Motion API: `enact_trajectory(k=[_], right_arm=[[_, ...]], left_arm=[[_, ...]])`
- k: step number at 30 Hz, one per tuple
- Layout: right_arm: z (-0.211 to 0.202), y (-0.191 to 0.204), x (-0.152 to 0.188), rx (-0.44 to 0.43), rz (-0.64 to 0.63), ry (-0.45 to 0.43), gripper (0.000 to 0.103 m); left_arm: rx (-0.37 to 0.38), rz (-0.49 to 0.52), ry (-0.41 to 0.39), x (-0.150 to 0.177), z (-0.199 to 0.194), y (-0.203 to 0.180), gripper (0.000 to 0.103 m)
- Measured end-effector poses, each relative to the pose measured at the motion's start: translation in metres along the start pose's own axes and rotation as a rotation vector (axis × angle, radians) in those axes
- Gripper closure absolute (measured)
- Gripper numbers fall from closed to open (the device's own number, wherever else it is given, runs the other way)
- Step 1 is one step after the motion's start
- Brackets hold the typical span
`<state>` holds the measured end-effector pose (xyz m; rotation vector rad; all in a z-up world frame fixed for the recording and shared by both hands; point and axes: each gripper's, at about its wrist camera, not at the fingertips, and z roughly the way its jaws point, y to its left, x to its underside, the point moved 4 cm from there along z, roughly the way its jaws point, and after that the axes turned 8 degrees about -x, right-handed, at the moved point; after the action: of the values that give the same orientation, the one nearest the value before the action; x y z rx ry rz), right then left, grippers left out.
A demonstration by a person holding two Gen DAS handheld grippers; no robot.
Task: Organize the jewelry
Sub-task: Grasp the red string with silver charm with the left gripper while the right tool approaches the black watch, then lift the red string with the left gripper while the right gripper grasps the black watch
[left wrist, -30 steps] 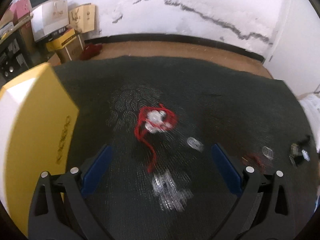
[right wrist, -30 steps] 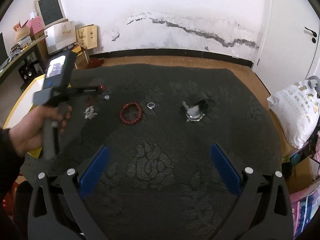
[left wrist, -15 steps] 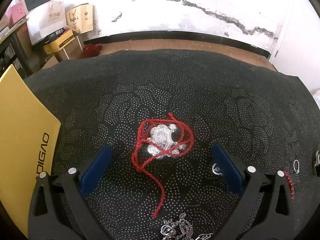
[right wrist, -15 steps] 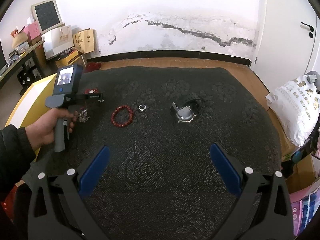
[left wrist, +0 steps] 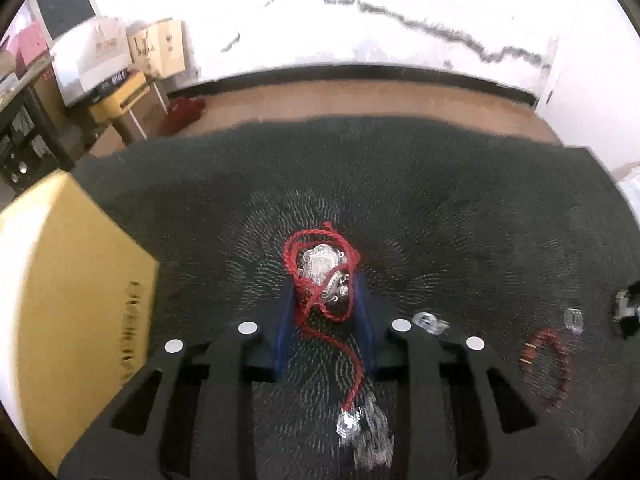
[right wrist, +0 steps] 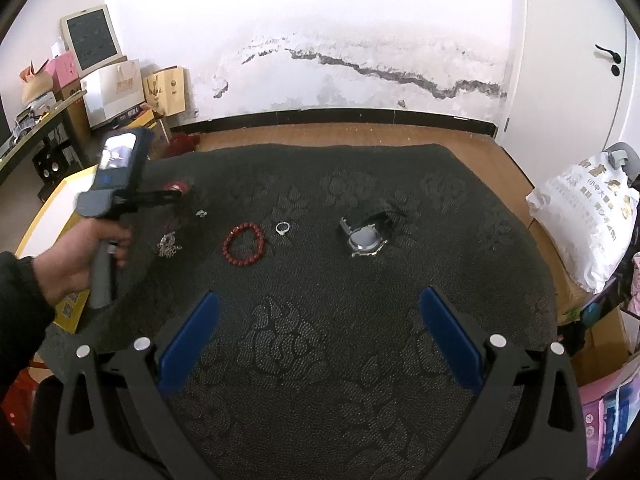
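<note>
The sorting looks barely begun: the left gripper point(left wrist: 322, 300) has its jaws pinched on the red-cord pendant point(left wrist: 320, 270), a silver locket tangled in red braided string whose loose end trails back between the jaws, held just right of the yellow box point(left wrist: 72, 300) and over the dark patterned cloth point(right wrist: 320, 184). Still lying on the cloth, left to right, are a silver chain point(right wrist: 169, 244), a small ring point(right wrist: 201, 213), the red bead bracelet point(right wrist: 244, 244), a silver ring point(right wrist: 282, 227) and the watch point(right wrist: 366, 232). The right gripper point(right wrist: 316, 332) hangs near them with jaws spread wide, holding nothing.
</note>
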<state>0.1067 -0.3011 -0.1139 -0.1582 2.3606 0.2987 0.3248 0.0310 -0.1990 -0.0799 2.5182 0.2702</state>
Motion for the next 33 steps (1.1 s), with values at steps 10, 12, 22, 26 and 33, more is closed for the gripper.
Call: enact_trajectory(k=[10, 12, 22, 26, 33], right_arm=[[0.053, -0.012, 0.017, 0.039, -0.038, 0.032, 0.006], [0.075, -0.022, 0.021, 0.076, -0.03, 0.056, 0.006], [0.168, -0.071, 0.015, 0.095, 0.058, 0.148, 0.005], [0.198, -0.077, -0.012, 0.072, 0.034, 0.149, 0.005], [0.198, -0.071, -0.028, 0.089, 0.046, 0.148, 0.038]], left_arm=[[0.081, 0.145, -0.089, 0.076, -0.145, -0.013, 0.075], [0.106, 0.152, -0.088, 0.096, -0.158, -0.013, 0.075], [0.176, 0.107, -0.037, 0.136, -0.162, 0.006, 0.075], [0.193, 0.101, -0.029, 0.138, -0.164, 0.01, 0.075], [0.192, 0.092, -0.038, 0.134, -0.17, 0.02, 0.075]])
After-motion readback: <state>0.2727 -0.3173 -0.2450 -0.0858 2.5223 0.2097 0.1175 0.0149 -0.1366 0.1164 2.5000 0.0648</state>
